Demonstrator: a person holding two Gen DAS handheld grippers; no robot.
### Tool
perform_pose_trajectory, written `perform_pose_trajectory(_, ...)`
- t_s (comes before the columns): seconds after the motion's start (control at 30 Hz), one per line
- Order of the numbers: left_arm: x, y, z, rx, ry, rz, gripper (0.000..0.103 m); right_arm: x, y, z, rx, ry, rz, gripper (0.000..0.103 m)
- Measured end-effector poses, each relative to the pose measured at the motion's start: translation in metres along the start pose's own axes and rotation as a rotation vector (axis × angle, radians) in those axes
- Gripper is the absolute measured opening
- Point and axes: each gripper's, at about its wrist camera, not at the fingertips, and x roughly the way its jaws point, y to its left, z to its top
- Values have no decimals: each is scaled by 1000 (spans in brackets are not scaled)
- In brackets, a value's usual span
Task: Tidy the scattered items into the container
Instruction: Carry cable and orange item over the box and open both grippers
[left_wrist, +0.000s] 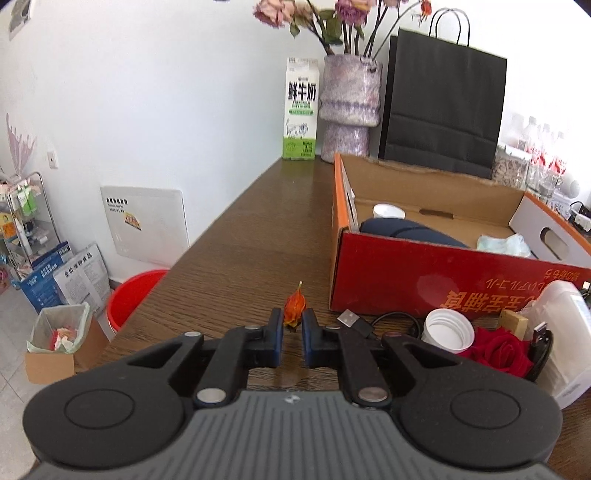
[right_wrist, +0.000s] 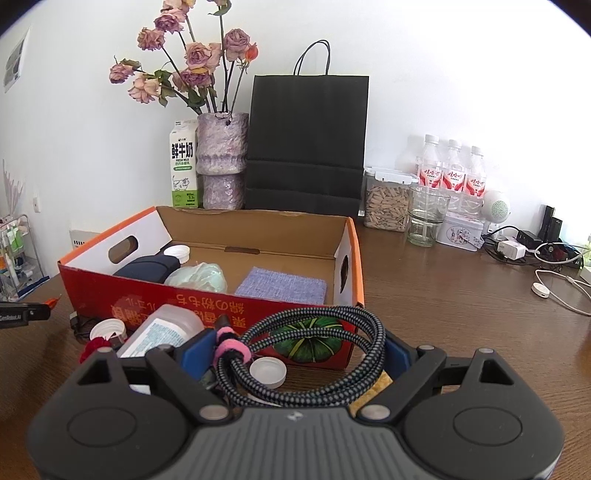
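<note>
Several items already lie in the cardboard box (right_wrist: 207, 284): a dark pouch (right_wrist: 146, 269), a pale green crumpled cloth (right_wrist: 199, 277), a woven blue coaster (right_wrist: 282, 286) and a white cap (right_wrist: 177, 253). Your left tongs (left_wrist: 292, 326) are pinched shut on a small orange dried flower (left_wrist: 294, 306) just above the desk (left_wrist: 240, 258), beside the box's near left corner. Your right tongs (right_wrist: 295, 354) stand wide around a coiled braided cable (right_wrist: 314, 354); whether they grip it you cannot tell. Left outside, against the box's front wall, are a red rose (left_wrist: 498, 350), white caps (left_wrist: 447, 330), a USB cable (left_wrist: 354, 321) and a plastic bottle (right_wrist: 162, 332). That front wall must be cleared; open desk lies left and right.
</note>
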Motion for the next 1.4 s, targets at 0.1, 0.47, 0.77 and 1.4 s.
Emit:
perform_pose_trajectory(0.1,-13,1,3,-7,-38,-3,11,-5,-1,1,5,-14,1,90)
perform_pose_trajectory(0.47,-49,-27,42,16,-193,-83,11,-14,0,24,28,-96,13,90)
perform_pose_trajectory(0.77,-25,-82,69,42,-213,-161,11,9,22,57,27,-150,56,90)
perform_pose_trajectory(1.4,51,-102,73,4,-140,-117,11,86,23,60,69,-97,23,90)
